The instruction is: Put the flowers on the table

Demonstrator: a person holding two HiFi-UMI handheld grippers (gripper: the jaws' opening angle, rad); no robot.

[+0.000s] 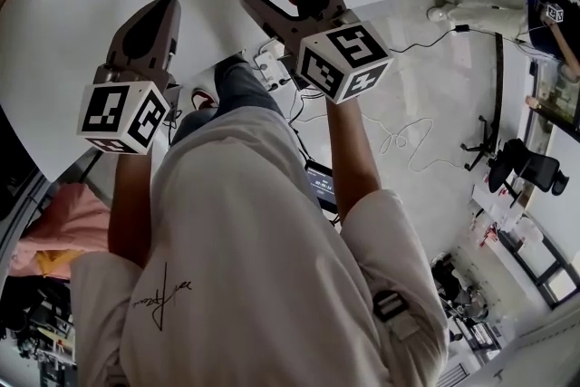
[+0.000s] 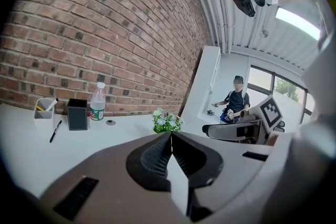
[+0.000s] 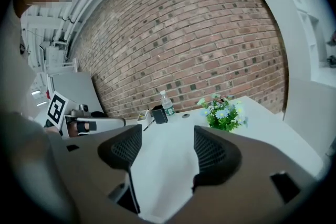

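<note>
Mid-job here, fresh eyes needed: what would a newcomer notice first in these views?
The flowers catch the eye first, a green bunch with pale blooms standing on the white table in front of the big brick wall. Next come the grippers held over the table: the left gripper is shut and empty, the right gripper is open with nothing between its jaws. A bottle and a black box stand by the wall.

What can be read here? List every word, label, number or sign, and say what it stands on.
No text reads clearly.
Shirt: dark handwritten-style scrawl, illegible.
Water bottle: green label, too small to read.
Marker cubes: black-and-white square patterns, no words.
</note>
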